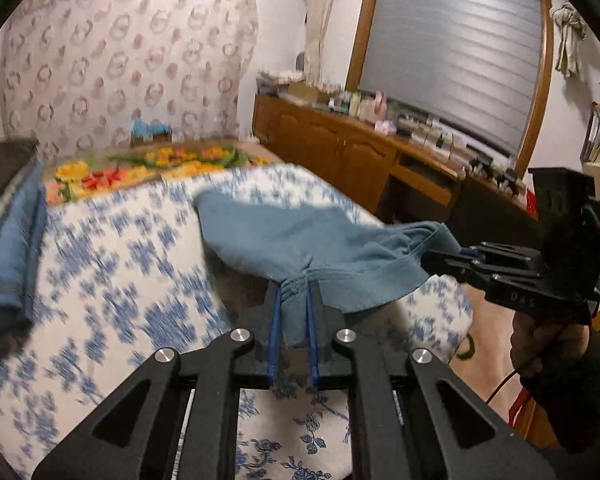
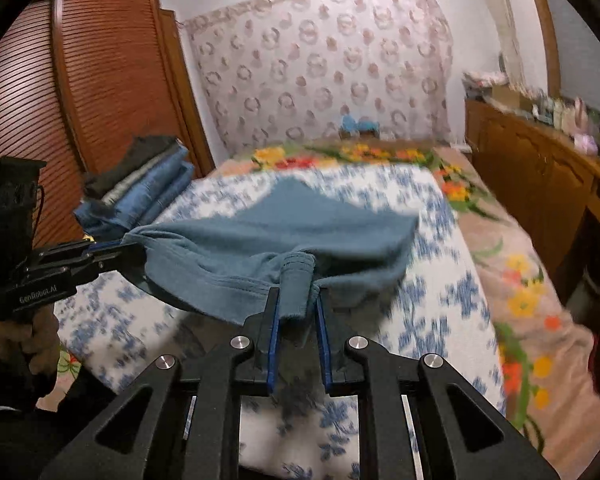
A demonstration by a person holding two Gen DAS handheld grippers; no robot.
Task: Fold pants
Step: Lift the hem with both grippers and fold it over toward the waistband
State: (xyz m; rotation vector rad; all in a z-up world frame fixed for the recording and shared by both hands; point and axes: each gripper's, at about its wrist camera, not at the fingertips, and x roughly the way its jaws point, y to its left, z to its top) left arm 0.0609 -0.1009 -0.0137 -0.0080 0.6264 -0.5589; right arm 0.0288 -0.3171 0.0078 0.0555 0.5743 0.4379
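A pair of teal-blue pants point(image 1: 284, 236) hangs lifted above the bed, its far part still resting on the blue-flowered sheet point(image 1: 112, 280). My left gripper point(image 1: 295, 292) is shut on a bunched edge of the pants. My right gripper point(image 1: 440, 258) comes in from the right of the left wrist view, shut on the other corner of the same edge. In the right wrist view the pants point(image 2: 268, 236) stretch between my right gripper point(image 2: 298, 294), clamped on a rolled fold, and my left gripper point(image 2: 132, 254) at the left.
A stack of folded blue and dark clothes point(image 2: 140, 184) lies at the bed's left side by a slatted wooden door point(image 2: 100, 80). A wooden cabinet point(image 1: 340, 148) with several small items runs along the right. A flowered blanket point(image 2: 520, 288) covers the bed's right edge.
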